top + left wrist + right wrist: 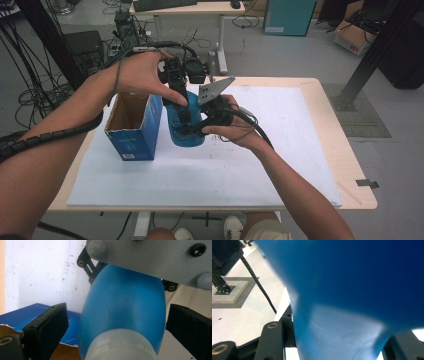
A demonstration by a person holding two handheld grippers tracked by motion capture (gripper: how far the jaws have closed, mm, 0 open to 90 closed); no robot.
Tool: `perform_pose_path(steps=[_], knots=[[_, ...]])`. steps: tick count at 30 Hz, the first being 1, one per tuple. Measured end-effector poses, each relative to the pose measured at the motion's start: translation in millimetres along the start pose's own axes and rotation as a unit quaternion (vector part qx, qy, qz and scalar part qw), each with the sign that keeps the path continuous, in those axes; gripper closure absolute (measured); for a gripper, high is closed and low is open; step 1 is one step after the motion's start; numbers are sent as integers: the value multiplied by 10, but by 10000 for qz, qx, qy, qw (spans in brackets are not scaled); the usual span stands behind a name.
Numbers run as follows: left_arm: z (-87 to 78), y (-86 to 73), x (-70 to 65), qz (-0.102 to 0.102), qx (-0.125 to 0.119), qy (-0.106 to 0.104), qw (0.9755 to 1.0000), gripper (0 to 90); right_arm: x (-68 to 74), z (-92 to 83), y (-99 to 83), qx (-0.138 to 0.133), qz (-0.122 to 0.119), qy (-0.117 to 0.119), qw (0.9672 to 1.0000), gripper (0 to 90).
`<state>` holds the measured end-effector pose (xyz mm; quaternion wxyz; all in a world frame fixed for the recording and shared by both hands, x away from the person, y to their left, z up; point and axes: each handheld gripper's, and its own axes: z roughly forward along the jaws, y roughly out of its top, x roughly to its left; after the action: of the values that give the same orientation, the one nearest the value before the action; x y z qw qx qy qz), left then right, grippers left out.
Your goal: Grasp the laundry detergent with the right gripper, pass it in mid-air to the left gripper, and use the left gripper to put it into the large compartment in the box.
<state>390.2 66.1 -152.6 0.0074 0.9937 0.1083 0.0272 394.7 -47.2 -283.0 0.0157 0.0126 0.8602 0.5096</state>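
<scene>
Bottle: a blue bottle stands upright on the white sheet covering the desk, just beside the box.
Box: an open blue carton sits to the bottle's left, close against it.
Right claw: the right claw reaches in from the side and is clenched on the bottle's body; in the right gripper view the blue body sits between the black jaws.
Left claw: the left claw comes down from above over the bottle's top; in the left gripper view its jaws stand apart on either side of the bottle, released, not pressing it.
</scene>
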Motion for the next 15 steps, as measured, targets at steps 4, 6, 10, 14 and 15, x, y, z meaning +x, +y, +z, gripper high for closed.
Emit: perform_pose_path(steps=[4, 6, 10, 14, 15], knots=[[-2, -4, -6, 11, 8, 3, 10000, 45, 7, 1, 2, -4, 26, 1, 10000, 433], [0, -4, -9, 21, 16, -4, 10000, 45, 11, 2, 3, 13, 37, 15, 10000, 433], [18, -6, -9, 27, 66, 11, 10000, 46, 17, 0, 4, 56, 65, -14, 10000, 433], [33, -16, -3, 12, 67, 10, 10000, 46, 24, 2, 7, 80, 105, -21, 9999, 433], [33, -17, -1, 14, 72, 11, 10000, 46, 24, 2, 6, 86, 117, -11, 9999, 433]])
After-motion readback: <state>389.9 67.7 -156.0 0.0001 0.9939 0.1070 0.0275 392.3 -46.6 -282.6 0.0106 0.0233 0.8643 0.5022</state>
